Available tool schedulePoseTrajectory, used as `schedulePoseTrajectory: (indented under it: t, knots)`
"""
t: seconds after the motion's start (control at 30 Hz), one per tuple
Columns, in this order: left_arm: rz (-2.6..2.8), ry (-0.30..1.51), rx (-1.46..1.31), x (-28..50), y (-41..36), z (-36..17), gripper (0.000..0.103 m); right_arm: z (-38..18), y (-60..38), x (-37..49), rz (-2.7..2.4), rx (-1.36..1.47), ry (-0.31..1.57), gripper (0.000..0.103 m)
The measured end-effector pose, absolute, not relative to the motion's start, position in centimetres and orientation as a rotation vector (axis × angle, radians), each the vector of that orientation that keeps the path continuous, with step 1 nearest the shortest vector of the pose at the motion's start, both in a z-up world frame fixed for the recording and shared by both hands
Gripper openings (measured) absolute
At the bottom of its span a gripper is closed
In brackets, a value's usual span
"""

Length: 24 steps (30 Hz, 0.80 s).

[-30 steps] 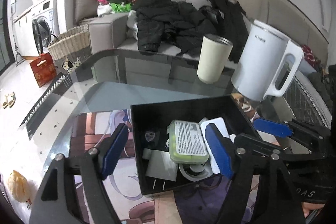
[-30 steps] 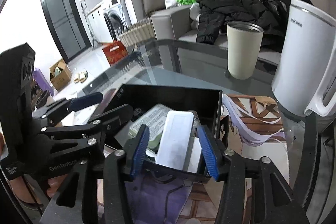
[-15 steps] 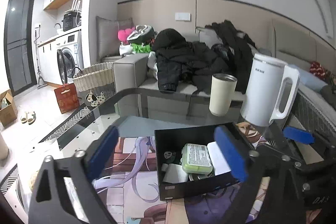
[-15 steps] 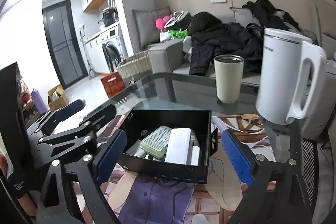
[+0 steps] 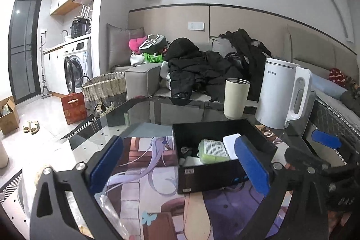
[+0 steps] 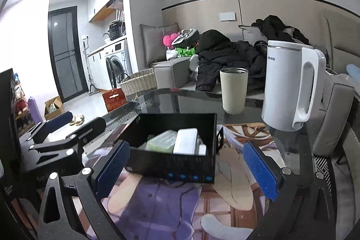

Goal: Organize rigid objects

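A black open box (image 5: 227, 177) (image 6: 171, 167) sits on the printed mat on the glass table. Inside lie a green flat case (image 5: 213, 149) (image 6: 163, 141), a white flat case (image 5: 231, 143) (image 6: 185, 143) and small items. My left gripper (image 5: 180, 168) is open and empty, raised in front of the box. My right gripper (image 6: 186, 170) is open and empty, also raised in front of the box. The right gripper shows at the right of the left wrist view (image 5: 324, 150); the left gripper shows at the left of the right wrist view (image 6: 63, 134).
A beige tumbler (image 5: 236, 98) (image 6: 233, 90) and a white kettle (image 5: 281, 93) (image 6: 290, 84) stand behind the box. A sofa with black coats (image 5: 202, 69) lies beyond the table. A wicker basket (image 5: 103, 91) and red box stand on the floor, left.
Both grippers have pulled back and up from the box and opened wide. The right gripper has let go of the white case, which now lies in the box.
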<state>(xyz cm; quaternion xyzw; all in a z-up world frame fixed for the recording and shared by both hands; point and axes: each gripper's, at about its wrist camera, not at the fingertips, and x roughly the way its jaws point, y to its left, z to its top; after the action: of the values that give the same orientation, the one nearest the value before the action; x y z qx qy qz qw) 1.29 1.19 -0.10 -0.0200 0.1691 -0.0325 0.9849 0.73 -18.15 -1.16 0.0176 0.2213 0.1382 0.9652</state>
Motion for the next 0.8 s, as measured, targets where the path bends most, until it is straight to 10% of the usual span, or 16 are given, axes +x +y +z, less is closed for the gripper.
schedulePoseTrajectory:
  t: [0.8]
  knots:
    - [-0.049, 0.339, -0.036, -0.8, 0.3, -2.1, 0.1, -3.6, -18.4, -2.5, 0.204, -0.023, 0.37, 0.102]
